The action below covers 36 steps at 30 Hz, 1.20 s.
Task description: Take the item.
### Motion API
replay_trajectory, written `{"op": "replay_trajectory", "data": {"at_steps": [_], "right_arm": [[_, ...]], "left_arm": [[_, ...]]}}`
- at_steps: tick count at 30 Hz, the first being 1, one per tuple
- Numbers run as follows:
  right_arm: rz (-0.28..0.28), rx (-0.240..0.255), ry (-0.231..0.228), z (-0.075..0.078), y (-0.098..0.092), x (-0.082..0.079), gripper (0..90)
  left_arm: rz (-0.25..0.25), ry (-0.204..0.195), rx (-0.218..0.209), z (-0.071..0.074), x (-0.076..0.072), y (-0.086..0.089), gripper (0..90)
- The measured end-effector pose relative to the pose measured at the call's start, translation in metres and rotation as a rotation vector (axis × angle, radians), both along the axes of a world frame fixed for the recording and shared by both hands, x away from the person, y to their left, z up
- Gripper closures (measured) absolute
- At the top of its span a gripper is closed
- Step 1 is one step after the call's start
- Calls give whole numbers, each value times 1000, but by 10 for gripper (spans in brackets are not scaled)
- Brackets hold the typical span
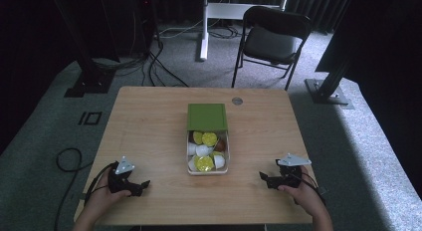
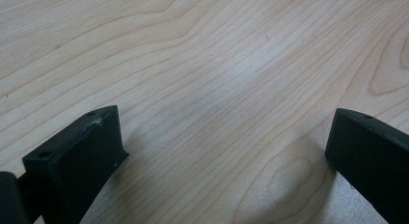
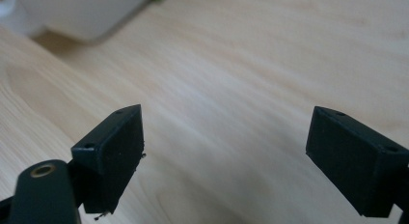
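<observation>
High view is showing the capsule box mid-table; left gripper and right gripper are gaping, released, over bare table.

One wooden table bears one clear box of yellow- and white-topped capsules, one green lid; two handheld grippers, left and right; one folding chair behind.

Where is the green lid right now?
In the high view, the green lid lies mid-table, covering the far end of the capsule box, with the silver grommet beyond.
</observation>
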State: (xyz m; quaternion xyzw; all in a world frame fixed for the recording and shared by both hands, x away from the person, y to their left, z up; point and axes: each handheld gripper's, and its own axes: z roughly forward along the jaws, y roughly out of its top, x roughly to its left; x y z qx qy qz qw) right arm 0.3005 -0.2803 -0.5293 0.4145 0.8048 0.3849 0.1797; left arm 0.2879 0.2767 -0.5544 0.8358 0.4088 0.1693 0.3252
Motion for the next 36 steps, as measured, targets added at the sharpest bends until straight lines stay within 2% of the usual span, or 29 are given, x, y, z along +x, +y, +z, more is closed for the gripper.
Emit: {"op": "replay_trajectory", "data": {"at_steps": [4,18,36], "right_arm": [[27,14,-37,13,11,6,132],[120,72,-95,45,48,27,133],[259,113,-161,83,93,33,147]], "left_arm": [[0,0,0,0,0,0,7],[0,1,0,0,0,0,7],[2,0,-2,0,0,0,7]]}}
